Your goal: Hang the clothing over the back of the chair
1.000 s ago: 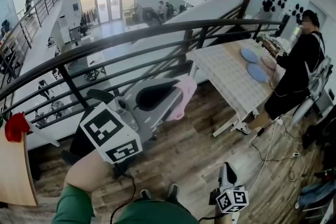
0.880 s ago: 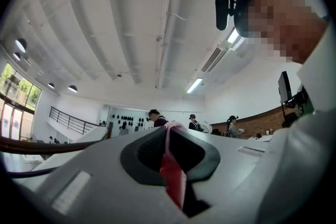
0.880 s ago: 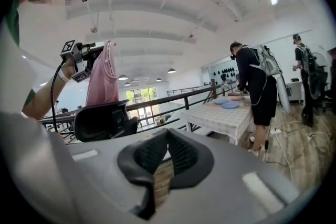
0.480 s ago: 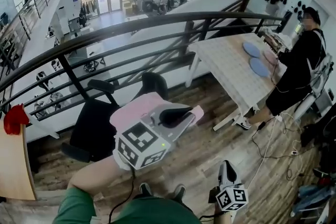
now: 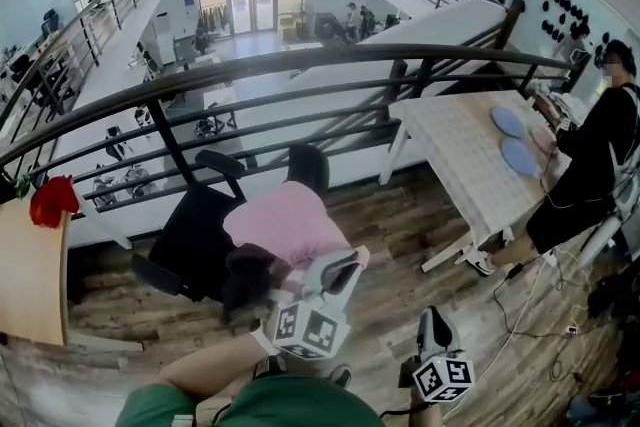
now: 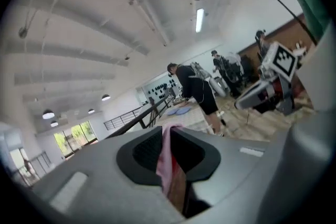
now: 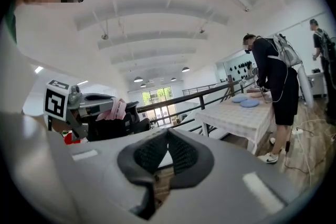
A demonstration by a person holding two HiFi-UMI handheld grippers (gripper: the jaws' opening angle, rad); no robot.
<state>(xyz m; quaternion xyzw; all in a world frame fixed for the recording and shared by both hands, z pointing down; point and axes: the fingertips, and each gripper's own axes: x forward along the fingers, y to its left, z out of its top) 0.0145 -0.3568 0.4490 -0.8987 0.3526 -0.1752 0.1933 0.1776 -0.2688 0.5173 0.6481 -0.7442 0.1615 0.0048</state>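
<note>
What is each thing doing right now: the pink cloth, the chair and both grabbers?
pink clothing: draped over the black chair, edge pinched.
black chair: upright, partly covered by the pink clothing.
left gripper: shut on the pink clothing.
right gripper: shut, empty.

The right gripper has its fingers pressed together, with nothing between them. Further off at the left, the left gripper (marker cube facing the camera) has the pink clothing bunched at its fingers, at the top of a black chair. At the right, a person stands by a white-clothed counter bearing two blue discs.
</note>
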